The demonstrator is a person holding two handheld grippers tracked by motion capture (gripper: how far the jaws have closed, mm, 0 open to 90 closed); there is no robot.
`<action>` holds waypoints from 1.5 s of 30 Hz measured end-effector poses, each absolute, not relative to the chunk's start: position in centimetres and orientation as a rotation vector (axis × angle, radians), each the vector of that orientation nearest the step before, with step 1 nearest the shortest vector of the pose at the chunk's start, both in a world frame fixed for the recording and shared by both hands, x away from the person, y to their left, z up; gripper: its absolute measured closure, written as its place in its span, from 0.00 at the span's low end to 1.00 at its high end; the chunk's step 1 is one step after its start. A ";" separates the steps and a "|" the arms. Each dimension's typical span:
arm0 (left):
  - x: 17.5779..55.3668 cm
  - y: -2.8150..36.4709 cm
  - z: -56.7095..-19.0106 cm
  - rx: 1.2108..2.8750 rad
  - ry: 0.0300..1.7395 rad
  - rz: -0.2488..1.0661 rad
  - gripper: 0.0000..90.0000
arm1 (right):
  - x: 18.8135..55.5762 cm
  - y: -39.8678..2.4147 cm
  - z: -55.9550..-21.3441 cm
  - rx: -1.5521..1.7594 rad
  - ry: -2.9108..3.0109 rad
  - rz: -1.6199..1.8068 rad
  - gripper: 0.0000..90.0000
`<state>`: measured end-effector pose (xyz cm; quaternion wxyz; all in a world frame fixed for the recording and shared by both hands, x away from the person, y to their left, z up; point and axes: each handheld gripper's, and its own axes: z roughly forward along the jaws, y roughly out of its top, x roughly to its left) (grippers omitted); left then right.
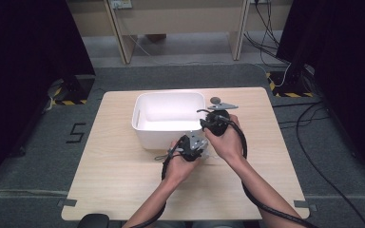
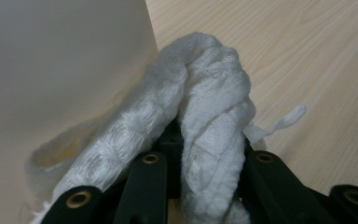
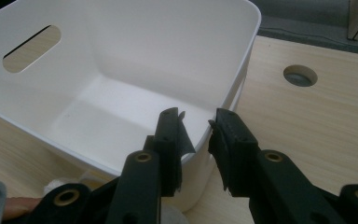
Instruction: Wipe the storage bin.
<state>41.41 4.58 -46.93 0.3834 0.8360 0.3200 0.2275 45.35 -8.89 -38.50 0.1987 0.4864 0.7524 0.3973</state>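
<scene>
A white plastic bin (image 1: 157, 135) with handle slots stands in the middle of the wooden table (image 1: 123, 175). My left gripper (image 1: 192, 142) sits low at the bin's near right corner. In the left gripper view it (image 2: 205, 154) is shut on a bunched white cloth (image 2: 205, 93), which rises between the jaws right beside the bin's wall (image 2: 65, 70). My right gripper (image 1: 203, 118) hovers over the same corner, just behind the left one. Seen from its own camera, my right gripper (image 3: 198, 135) is open, with one jaw over the bin's inside (image 3: 168, 46), the other outside the rim, and nothing gripped.
A round grommet hole (image 3: 300, 75) lies in the table to the right of the bin. Bare wood spreads across the near and left parts of the table. Grey carpet, black curtains, wooden furniture legs (image 1: 123, 42) and loose cables (image 1: 309, 118) surround the table.
</scene>
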 end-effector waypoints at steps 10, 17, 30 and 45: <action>41.7 4.3 -48.3 2.164 0.824 0.576 0.84 | 45.4 -8.8 -38.5 1.358 2.103 1.114 0.80; 41.8 4.2 -49.0 2.173 0.833 0.569 0.84 | 45.4 -8.9 -38.5 1.353 2.103 1.115 0.80; 41.8 4.1 -48.8 2.163 0.839 0.572 0.84 | 45.4 -8.8 -38.6 1.351 2.102 1.115 0.80; 40.7 4.0 -44.8 2.087 0.774 0.680 0.84 | 45.4 -8.8 -38.6 1.353 2.100 1.115 0.80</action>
